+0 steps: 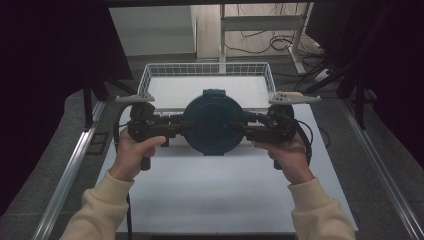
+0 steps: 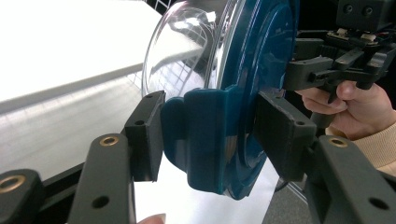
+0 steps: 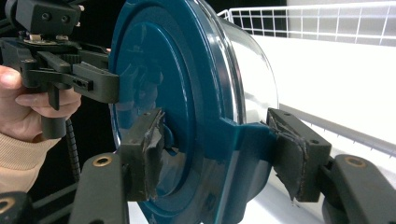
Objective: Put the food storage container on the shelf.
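Round container lid [image 1: 214, 125], dark teal plastic with moulded latch tabs and a clear domed body behind it, is held above the white tabletop [image 1: 215, 195], just in front of a white wire basket [image 1: 150, 75]. One side tab is clamped between the black jaws of the left gripper [image 2: 205, 135], the opposite tab by the right gripper [image 3: 215, 154], whose pads [image 3: 152, 140] look worn and torn. Concentric ridges are seen on the lid's smooth, glossy face. The domed part is probably a transparent bowl, though its depth is hard to judge.
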### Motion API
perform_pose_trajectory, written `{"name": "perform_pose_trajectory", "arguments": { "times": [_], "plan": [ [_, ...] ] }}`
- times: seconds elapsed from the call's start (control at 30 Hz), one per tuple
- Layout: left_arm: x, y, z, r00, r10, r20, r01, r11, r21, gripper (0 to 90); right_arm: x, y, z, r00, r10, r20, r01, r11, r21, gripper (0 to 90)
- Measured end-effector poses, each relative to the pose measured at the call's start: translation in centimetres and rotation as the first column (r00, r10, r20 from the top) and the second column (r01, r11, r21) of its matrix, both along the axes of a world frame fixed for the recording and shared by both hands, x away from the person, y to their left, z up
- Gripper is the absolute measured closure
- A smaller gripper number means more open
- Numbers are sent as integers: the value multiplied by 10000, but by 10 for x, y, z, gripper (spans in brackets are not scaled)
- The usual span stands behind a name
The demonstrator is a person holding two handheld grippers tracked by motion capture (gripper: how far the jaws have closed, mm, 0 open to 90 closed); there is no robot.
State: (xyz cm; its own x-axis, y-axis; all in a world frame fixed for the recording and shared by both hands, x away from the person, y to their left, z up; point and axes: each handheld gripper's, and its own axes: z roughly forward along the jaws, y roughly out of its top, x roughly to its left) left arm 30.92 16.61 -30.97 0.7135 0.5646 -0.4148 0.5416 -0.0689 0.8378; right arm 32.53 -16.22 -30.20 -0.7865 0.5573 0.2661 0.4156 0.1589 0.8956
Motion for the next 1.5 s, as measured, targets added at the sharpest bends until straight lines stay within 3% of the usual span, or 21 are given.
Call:
{"name": "perform_pose_trajectory", "arguments": {
  "times": [0.13,0.43,0.73,0.93,0.97,1.03,1.07,1.2,1.4,1.5],
  "plan": [
    [13,2,12,10000,9,86,-9,10000,15,446,12,2,11,10000,0,48,0,10000,-2,387],
    [34,10,23,10000,-6,42,6,10000,-57,447,33,8,25,9999,22,100,-21,10000,-72,388],
    [64,19,26,10000,-32,-48,30,9990,-453,447,58,16,34,9999,-57,130,58,10000,-64,390],
    [91,23,25,9994,3,-353,-29,9975,-712,445,82,21,38,9997,-183,-155,182,9998,-90,391],
    [95,24,24,9992,21,-397,-50,9973,-726,445,92,23,37,9995,-178,-255,175,9998,-123,391],
    [104,25,21,9985,80,-548,-123,9969,-775,444,97,24,36,9993,-159,-337,155,9998,-129,391],
    [113,26,16,9964,153,-828,-228,9957,-901,444,107,24,33,9988,-159,-473,153,9998,-134,391],
    [124,24,7,9938,186,-1098,-288,9953,-920,445,126,23,23,9964,-134,-843,125,9998,-122,391],
    [140,23,-8,9867,193,-1614,-325,9963,-798,439,139,22,8,9902,-198,-1383,183,9998,-122,390],
    [144,24,-12,9857,189,-1674,-389,9924,-1168,447,143,21,3,9878,-262,-1534,275,9996,68,390]
  ]
}}
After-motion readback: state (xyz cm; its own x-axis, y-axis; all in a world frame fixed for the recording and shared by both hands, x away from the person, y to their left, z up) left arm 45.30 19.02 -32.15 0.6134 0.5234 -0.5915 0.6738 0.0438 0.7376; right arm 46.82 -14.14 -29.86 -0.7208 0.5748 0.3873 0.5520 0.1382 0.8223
